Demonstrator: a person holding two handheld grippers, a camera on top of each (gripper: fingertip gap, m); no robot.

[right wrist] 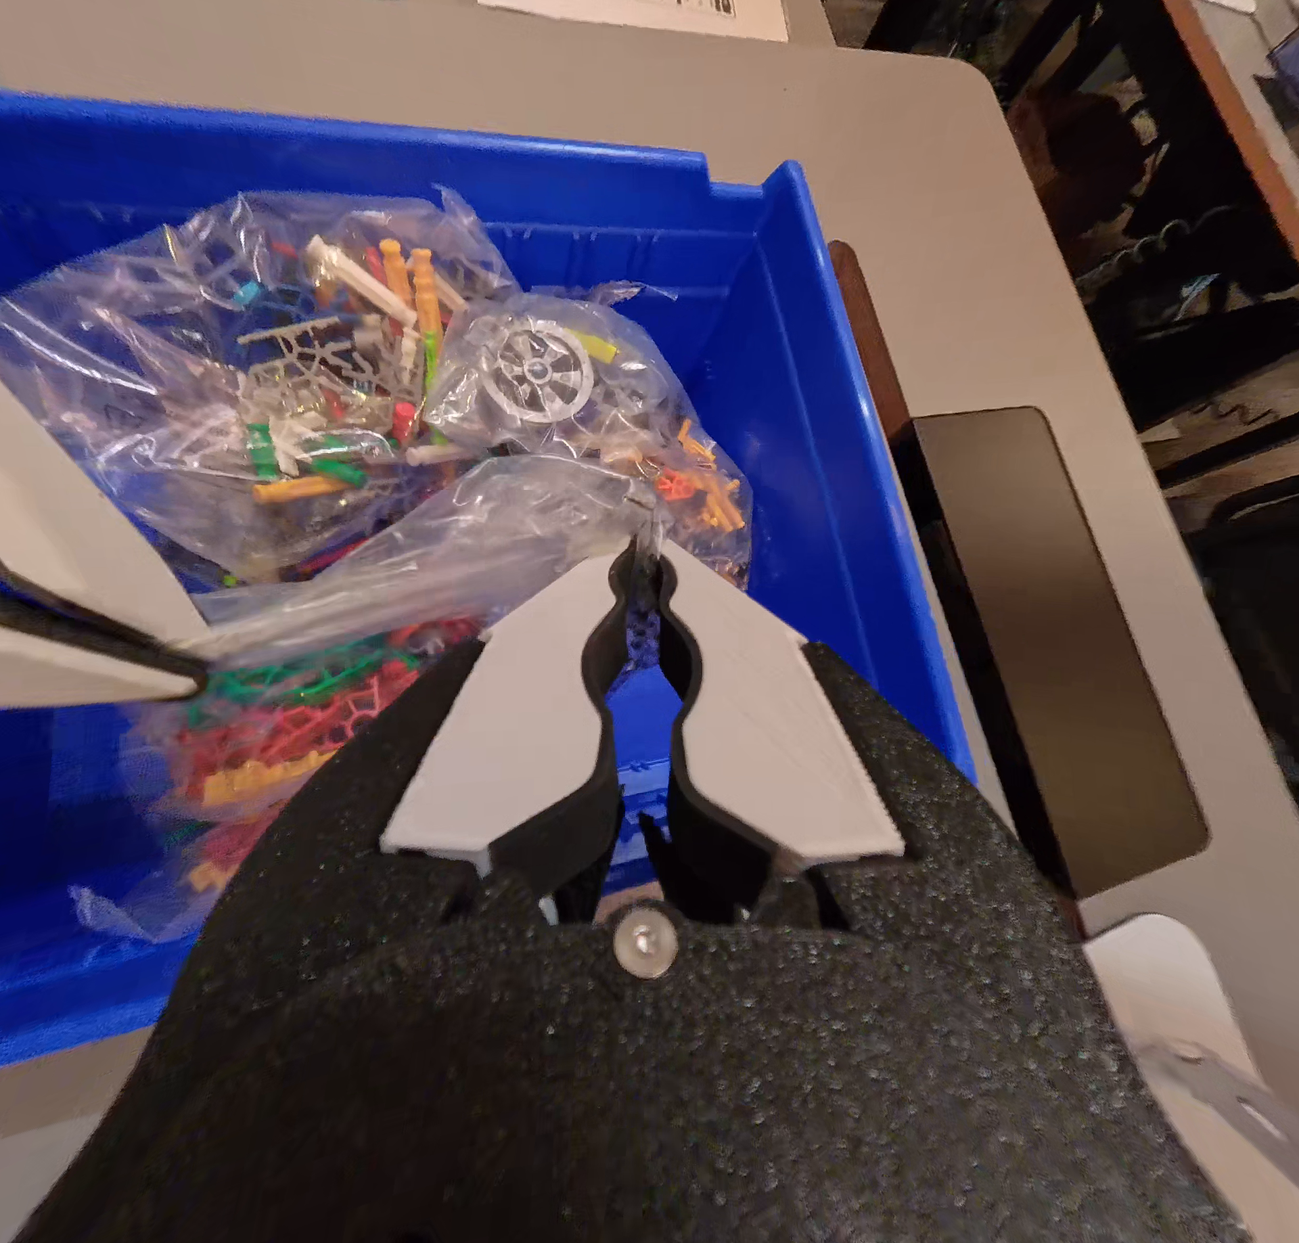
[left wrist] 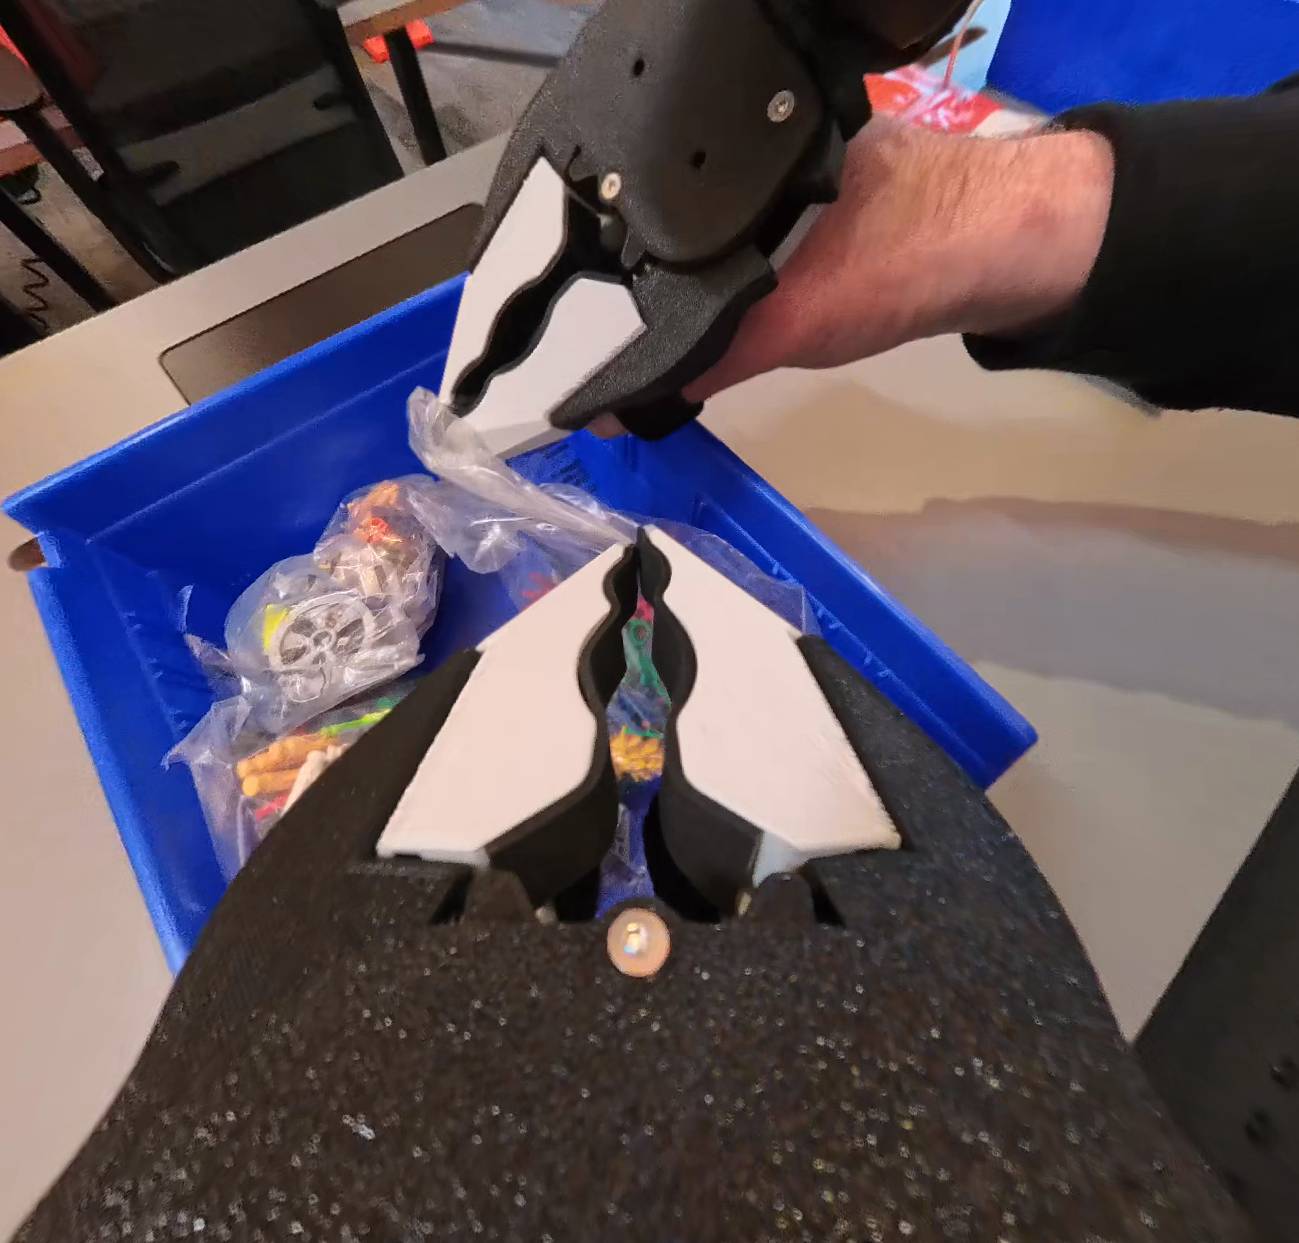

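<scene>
Left claw (left wrist: 638, 541) and right claw (right wrist: 643, 552) each pinch an end of one clear plastic bag (right wrist: 450, 541) above a blue bin (right wrist: 794, 394) near the table (right wrist: 914, 155) corner.

Bags of toy parts (right wrist: 337, 394) lie in the bin (right wrist: 794, 394) on the table (right wrist: 879, 119); a plastic strip (left wrist: 520, 492) stretches between both grippers above.

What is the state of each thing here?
Left tongs: shut on clear plastic bag.
Right tongs: shut on the same bag's other end.
Clear plastic bag: stretched between both tongs.
Blue bin: open, holding bags of toy parts.
</scene>
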